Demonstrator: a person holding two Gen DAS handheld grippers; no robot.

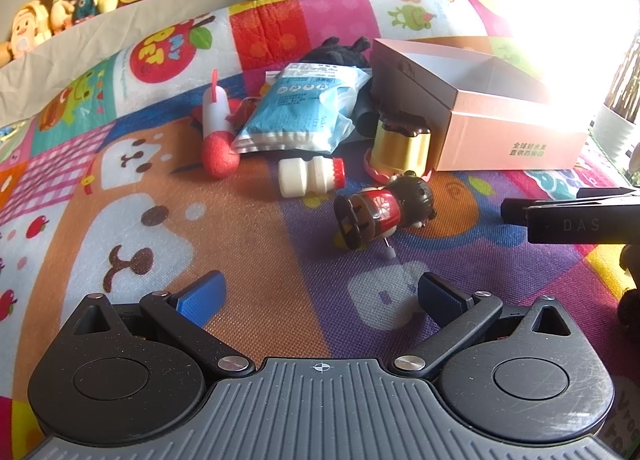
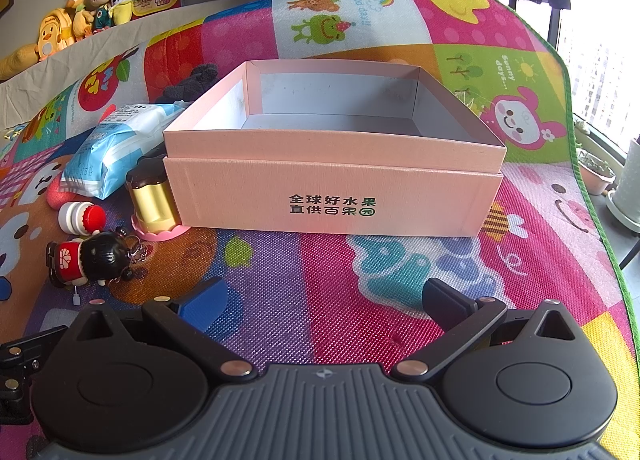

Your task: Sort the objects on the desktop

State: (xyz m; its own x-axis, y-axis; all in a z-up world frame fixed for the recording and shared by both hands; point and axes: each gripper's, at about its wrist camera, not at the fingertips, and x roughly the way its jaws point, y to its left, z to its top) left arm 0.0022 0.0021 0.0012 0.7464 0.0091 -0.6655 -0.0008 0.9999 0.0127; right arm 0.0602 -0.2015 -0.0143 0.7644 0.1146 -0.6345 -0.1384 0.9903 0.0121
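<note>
Left tongs: wide, empty, low over the play mat. Right tongs: wide, empty. Ahead: toppled doll figure (nearest piece); grip its red body crosswise. Destination: pink box, open.

The right gripper hovered over the patterned play mat, its jaws spread wide with nothing between them. Directly ahead stood an open pink cardboard box, its interior bare. To the box's left lay a gold-bodied toy touching its corner, a blue-white packet, a small red-capped bottle and a red-dressed doll figure.
</note>
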